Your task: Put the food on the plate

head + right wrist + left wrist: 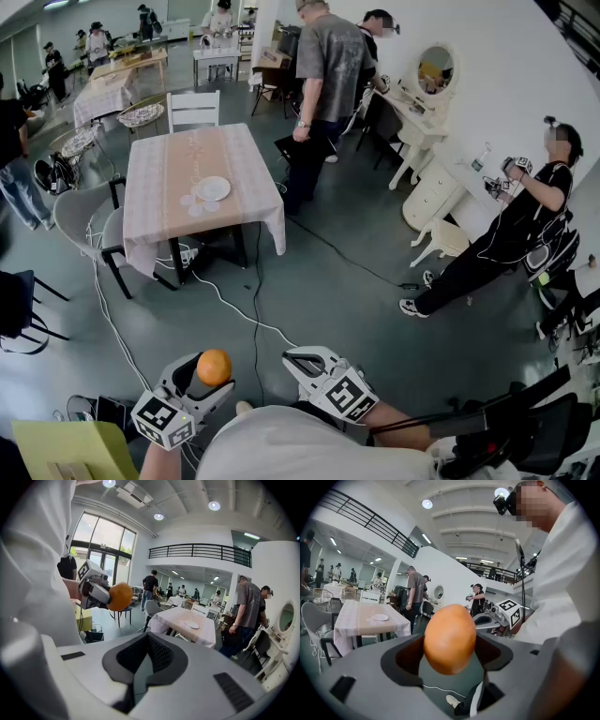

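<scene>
**Orange pinched, plate far off**

Table with the white plate stands well across the floor. Left gripper pinches the orange down near the person's body, likely to carry it over. Right gripper is pressed together, empty.

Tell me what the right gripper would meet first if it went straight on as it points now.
Probably bare floor. The shut, empty right gripper tilts downward toward the table, and nothing nearer shows in that line. Depth is hard to judge, though.
</scene>
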A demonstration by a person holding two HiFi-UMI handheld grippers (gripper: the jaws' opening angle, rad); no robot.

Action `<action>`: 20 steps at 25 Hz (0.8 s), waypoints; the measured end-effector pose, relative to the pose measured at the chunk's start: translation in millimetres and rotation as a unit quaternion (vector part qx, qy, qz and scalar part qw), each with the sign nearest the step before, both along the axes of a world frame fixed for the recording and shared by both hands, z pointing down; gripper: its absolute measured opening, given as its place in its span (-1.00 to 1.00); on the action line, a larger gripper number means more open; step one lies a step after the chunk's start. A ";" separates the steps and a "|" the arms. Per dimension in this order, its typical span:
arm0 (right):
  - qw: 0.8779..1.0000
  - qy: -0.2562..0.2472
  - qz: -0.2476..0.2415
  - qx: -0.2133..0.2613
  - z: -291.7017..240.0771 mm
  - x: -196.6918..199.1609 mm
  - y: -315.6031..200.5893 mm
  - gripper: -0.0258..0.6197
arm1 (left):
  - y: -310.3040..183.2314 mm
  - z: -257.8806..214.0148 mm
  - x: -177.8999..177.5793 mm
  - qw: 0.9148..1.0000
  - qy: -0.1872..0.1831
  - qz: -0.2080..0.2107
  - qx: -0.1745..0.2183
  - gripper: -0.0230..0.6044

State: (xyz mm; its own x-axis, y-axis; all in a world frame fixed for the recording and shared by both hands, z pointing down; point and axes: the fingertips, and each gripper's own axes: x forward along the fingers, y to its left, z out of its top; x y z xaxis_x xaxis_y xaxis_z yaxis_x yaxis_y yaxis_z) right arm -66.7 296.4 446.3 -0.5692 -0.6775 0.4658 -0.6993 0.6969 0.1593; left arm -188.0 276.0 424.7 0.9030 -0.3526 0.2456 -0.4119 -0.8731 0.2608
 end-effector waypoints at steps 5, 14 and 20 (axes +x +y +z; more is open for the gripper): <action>1.000 0.008 0.008 -0.003 3.5 -4.5 -5.4 -0.88 | -7.1 3.7 -3.9 1.000 -0.002 0.008 0.007 0.21; 0.999 -0.003 0.031 -0.029 16.2 10.2 -27.4 -0.88 | -35.6 19.2 6.3 1.000 -0.004 0.016 -0.014 0.21; 1.000 -0.013 0.016 -0.021 15.6 44.0 -91.5 -0.79 | -95.4 16.8 40.7 1.000 -0.021 0.002 -0.008 0.21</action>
State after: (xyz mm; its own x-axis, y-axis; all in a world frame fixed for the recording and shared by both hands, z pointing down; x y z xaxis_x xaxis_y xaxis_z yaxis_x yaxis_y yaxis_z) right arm -22.6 204.9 462.0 -0.5604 -0.6758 0.4787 -0.7247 0.6800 0.1116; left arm -147.3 180.6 441.5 0.8930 -0.3447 0.2893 -0.4194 -0.8706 0.2574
